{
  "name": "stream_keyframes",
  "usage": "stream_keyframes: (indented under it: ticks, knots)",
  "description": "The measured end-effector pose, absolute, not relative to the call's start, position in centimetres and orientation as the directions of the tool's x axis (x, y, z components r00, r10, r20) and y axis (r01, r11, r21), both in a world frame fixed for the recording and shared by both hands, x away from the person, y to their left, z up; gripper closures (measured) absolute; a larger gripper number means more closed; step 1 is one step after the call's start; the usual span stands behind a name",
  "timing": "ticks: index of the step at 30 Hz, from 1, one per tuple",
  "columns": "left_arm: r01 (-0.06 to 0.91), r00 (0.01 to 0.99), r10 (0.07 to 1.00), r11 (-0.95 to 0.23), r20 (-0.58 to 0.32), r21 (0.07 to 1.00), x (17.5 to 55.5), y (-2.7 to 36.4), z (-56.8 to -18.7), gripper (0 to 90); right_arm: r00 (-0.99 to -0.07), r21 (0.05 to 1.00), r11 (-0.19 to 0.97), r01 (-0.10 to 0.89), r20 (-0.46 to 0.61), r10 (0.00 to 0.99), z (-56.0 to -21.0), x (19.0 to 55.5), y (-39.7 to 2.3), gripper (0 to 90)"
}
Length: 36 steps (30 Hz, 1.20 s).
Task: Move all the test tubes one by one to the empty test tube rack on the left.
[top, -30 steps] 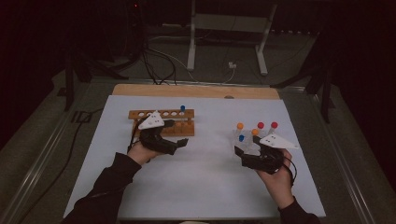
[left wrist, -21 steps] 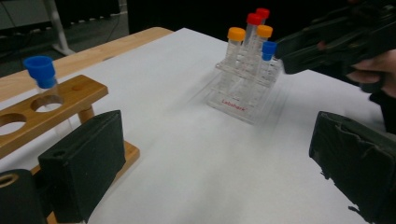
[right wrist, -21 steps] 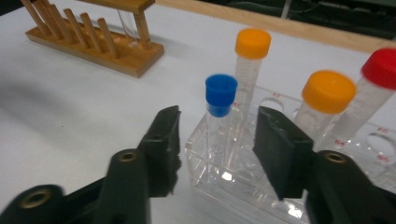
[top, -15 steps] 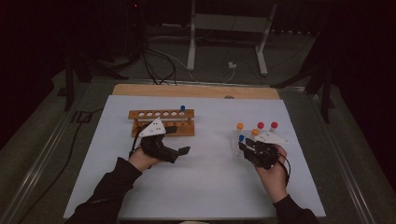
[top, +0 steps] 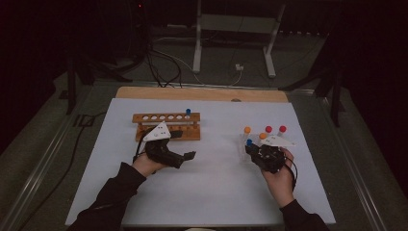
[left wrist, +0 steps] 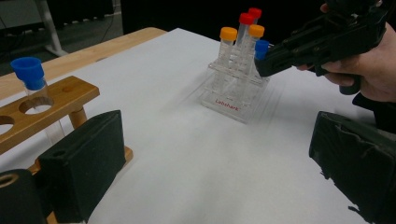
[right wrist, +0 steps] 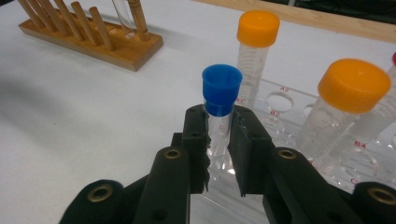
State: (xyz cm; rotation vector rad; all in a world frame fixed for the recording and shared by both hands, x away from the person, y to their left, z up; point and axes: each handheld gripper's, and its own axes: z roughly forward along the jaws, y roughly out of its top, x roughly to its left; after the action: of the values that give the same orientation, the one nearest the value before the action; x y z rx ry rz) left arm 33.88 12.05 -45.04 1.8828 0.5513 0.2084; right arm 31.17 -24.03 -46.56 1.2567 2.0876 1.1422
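Note:
A clear plastic rack [top: 272, 139] at the right of the white mat holds tubes with orange, red and blue caps. My right gripper [right wrist: 220, 140] is shut on the blue-capped tube [right wrist: 221, 93] just below its cap; the jaws have just been closing on it. The tube stands upright in the rack's near corner [left wrist: 233, 100]. Two orange-capped tubes [right wrist: 258, 32] stand behind and to the right of it. My left gripper [left wrist: 210, 163] is open with nothing between its jaws, in front of the wooden rack [top: 166, 126]. That rack carries one blue-capped tube [top: 188, 111] at its right end.
The white mat [top: 211, 192] lies on a table with a wooden strip [top: 192, 94] along the far edge. Cables and a metal stand [top: 231, 43] lie on the dark floor beyond. Bare mat lies between the two racks.
My right gripper has moved in to the clear rack's near corner and its jaws have closed on the blue-capped tube. The left gripper has stayed by the wooden rack.

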Motion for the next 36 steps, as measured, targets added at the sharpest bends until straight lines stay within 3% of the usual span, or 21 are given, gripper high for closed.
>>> stream_keyframes:
  ticks: [22, 36]
  knots:
    - [0.268, 0.901, 0.414, -0.292, -0.131, 0.918, 33.6, 11.3, -43.8, 4.6, -0.524, 0.926, 0.263, 0.27, -0.088, 0.847, -41.0, 27.7, -22.8, 77.0]
    - [0.252, 0.927, 0.346, -0.284, -0.146, 0.925, 33.5, 8.9, -42.4, 8.0, -0.655, 0.893, 0.324, 0.313, -0.044, 0.755, -43.2, 27.5, -18.7, 77.0]
